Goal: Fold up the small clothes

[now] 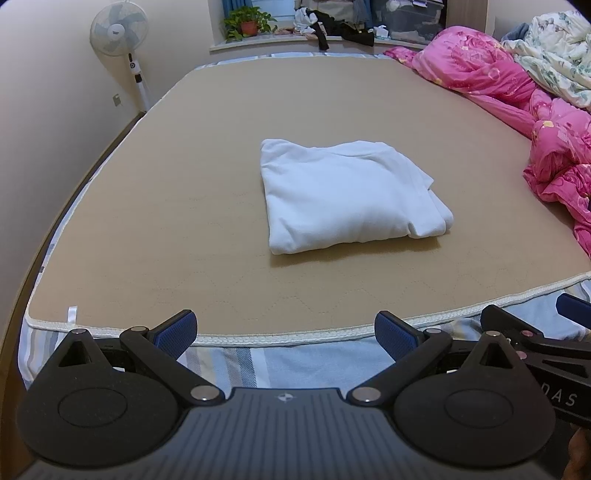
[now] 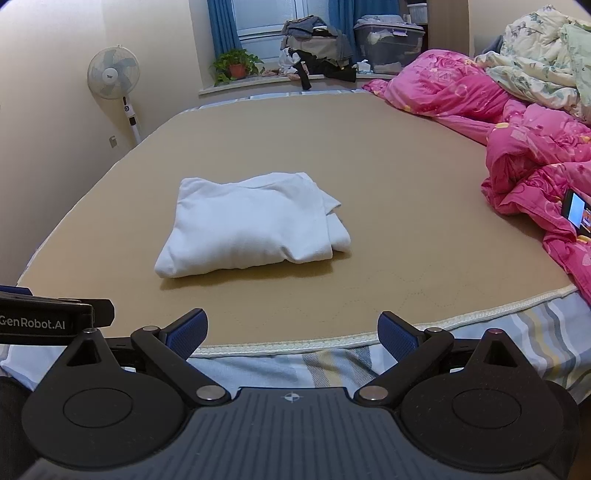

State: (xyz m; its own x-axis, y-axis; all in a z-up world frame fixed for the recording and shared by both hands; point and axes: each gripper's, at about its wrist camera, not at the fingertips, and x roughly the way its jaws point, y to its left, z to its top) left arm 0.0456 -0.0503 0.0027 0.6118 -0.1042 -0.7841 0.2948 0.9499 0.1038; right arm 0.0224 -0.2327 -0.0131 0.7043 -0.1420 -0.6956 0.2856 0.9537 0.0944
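Cloth lies at the middle of the scene: a white garment [image 1: 351, 195], folded into a thick, roughly square bundle with a few layered edges showing on its right side, rests flat on the tan mattress pad [image 1: 184, 221] of a bed, well inside the near edge. Nothing touches it. The left gripper [image 1: 285, 334] hangs over the foot of the bed, short of the pad's white piped border, its blue-padded fingers [image 1: 177, 332] spread wide apart and empty. The right gripper [image 2: 291, 334] sits beside it at about the same height, its fingers [image 2: 186, 332] likewise wide apart and holding nothing; each gripper shows at the edge of the other's view. Under the pad, a striped sheet [image 2: 325, 365] shows along the bed's front. A pink floral quilt [image 2: 524, 147] is heaped along the right side of the bed, with a pale floral one [image 2: 535, 66] behind it and a lit phone [image 2: 576, 214] resting on the pink folds. Farther back stand a pedestal fan [image 1: 118, 33] by the wall, a potted plant [image 1: 247, 22] on the window ledge, and a pile of dark clothes [image 2: 314, 48] next to a storage bin [image 2: 388, 44].
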